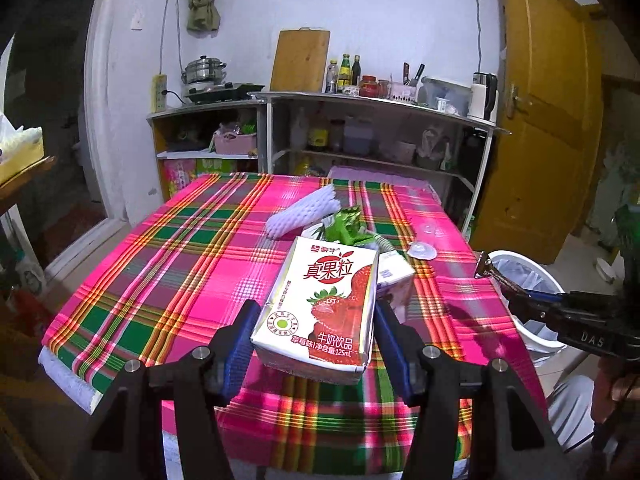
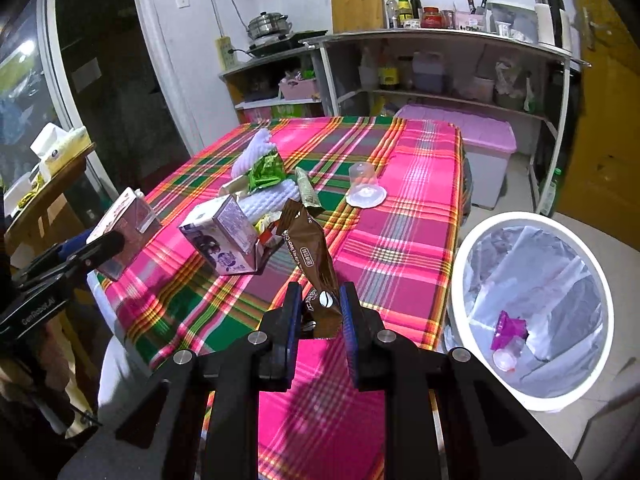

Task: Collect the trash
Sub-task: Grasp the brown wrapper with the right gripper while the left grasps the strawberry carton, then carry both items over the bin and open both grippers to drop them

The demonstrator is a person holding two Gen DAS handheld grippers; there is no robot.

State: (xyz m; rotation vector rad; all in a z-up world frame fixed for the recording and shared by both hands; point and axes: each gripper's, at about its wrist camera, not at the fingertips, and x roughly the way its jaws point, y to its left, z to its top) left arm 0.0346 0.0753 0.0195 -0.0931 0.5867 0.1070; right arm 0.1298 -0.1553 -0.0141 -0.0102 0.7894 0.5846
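Left gripper (image 1: 314, 332) clasps carton (image 1: 320, 300); right gripper (image 2: 320, 312) pinches wrapper (image 2: 310, 252).

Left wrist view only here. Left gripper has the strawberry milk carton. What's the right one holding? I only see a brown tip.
Observer: The right gripper is shut on a brown coffee sachet, pinched at its lower end.
Operator: Over the bin?
Observer: No. The sachet is above the table near its front edge. The white bin stands on the floor to its right.
Operator: Bin contents? I only see liner.
Observer: A magenta wrapper and a small clear cup lie at the bottom of the liner.
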